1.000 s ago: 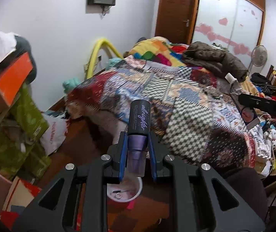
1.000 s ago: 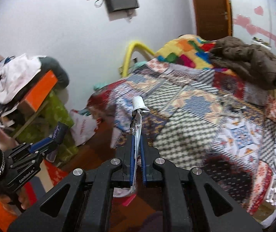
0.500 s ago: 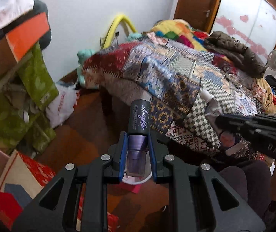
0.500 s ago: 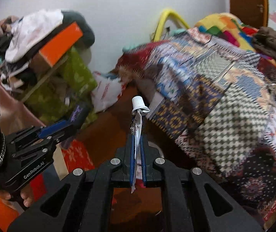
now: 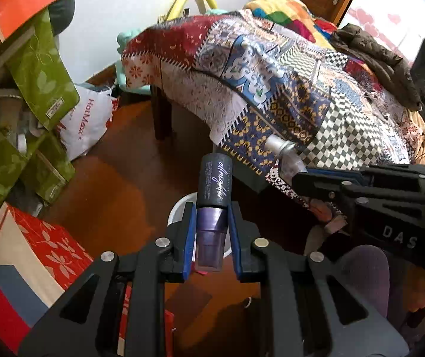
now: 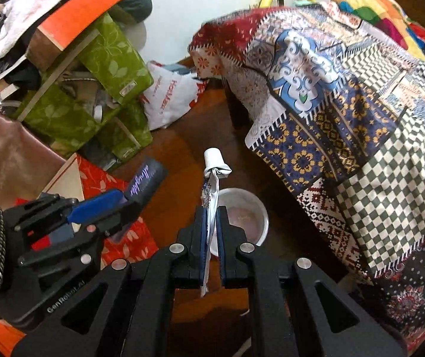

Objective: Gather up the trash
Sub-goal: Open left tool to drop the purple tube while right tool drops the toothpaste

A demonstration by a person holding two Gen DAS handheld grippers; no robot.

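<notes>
My left gripper [image 5: 212, 218] is shut on a dark purple spray bottle [image 5: 215, 187] with "all nighter" lettering, held upright above the floor. My right gripper [image 6: 211, 217] is shut on a flattened squeezed tube [image 6: 212, 184] with a white cap. A small white bin [image 6: 242, 214] stands on the wooden floor just beyond and below both grippers; in the left wrist view its rim [image 5: 178, 208] shows behind the bottle. The right gripper and its tube [image 5: 289, 157] show at the right of the left wrist view. The left gripper and bottle [image 6: 145, 180] show at the left of the right wrist view.
A bed with a patchwork quilt [image 5: 286, 83] fills the right side. Green boxes [image 5: 28, 95], an orange box, a white plastic bag [image 5: 86, 122] and red printed paper [image 5: 52, 247] crowd the left. Brown wooden floor [image 5: 117, 190] lies between.
Both grippers have tilted down and moved toward the floor, still holding their items. The white bin is now closer beneath them, and the two grippers have drawn nearer each other.
</notes>
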